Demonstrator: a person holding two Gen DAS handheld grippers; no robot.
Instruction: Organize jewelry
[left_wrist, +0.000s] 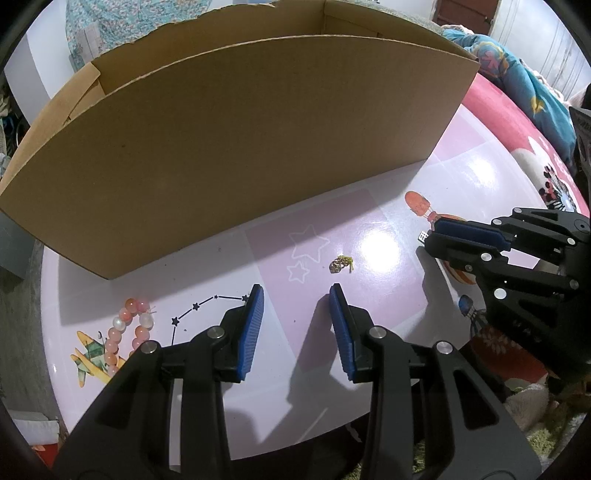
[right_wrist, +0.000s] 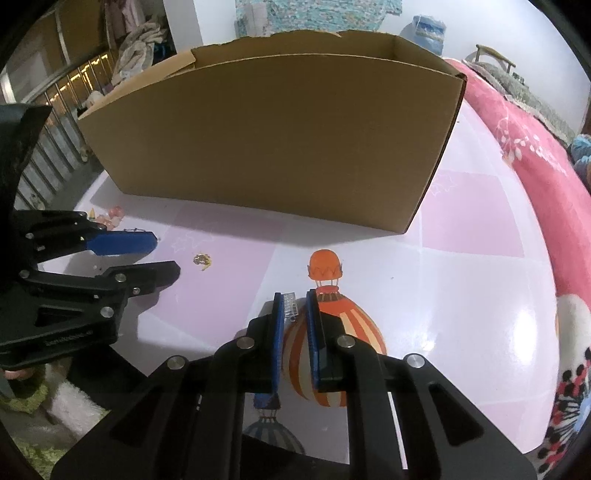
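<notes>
An open cardboard box (left_wrist: 240, 147) stands at the back of the table; it also shows in the right wrist view (right_wrist: 273, 140). My left gripper (left_wrist: 297, 295) is open and empty, low over the table, with a small gold and green trinket (left_wrist: 341, 263) just beyond its fingertips. A pink bead bracelet (left_wrist: 127, 332) lies to its left. My right gripper (right_wrist: 294, 299) is shut on a small clear rhinestone piece (right_wrist: 290, 303), just above the table. The rhinestone piece peeks out at the right gripper's tip (left_wrist: 422, 236) in the left wrist view.
The table (left_wrist: 388, 236) has a glossy pink and lilac cover with printed balloons, stars and a plane. A red patterned blanket (right_wrist: 535, 177) lies along the right. Railings and clothes are at the far left (right_wrist: 55, 110).
</notes>
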